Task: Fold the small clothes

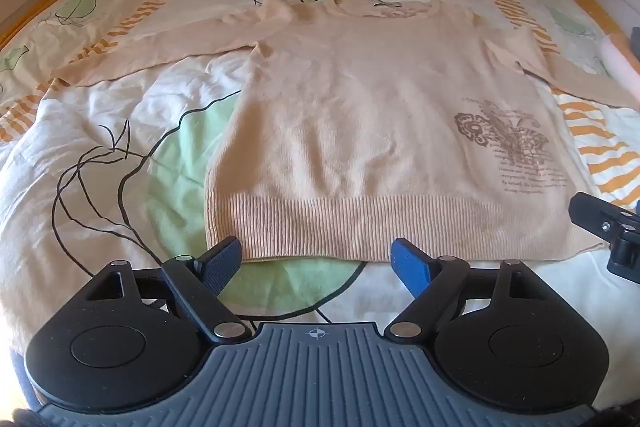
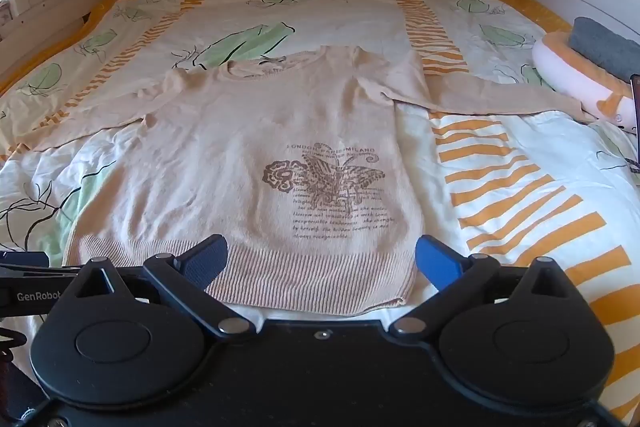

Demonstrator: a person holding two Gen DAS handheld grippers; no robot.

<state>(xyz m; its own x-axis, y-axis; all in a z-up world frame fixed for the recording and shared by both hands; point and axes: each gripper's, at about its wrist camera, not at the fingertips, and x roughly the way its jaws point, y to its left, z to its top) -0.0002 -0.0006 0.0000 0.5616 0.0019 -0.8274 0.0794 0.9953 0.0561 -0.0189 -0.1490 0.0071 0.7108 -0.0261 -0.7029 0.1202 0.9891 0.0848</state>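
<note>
The beige knitted long-sleeved sweater with a brown butterfly print (image 2: pixel 256 163) is laid flat, front up, mid-frame on the leaf-and-orange-stripe patterned bed cover (image 2: pixel 520 187); sleeves are spread toward upper left and upper right. No fold is seen yet (all folding judged still to do). The left gripper (image 1: pixel 316 259) is held at the ribbed hem at lower centre, jaws spread, nothing clamped. The right gripper (image 2: pixel 320 261) is likewise at the hem, jaws wide apart, nothing gripped.
</note>
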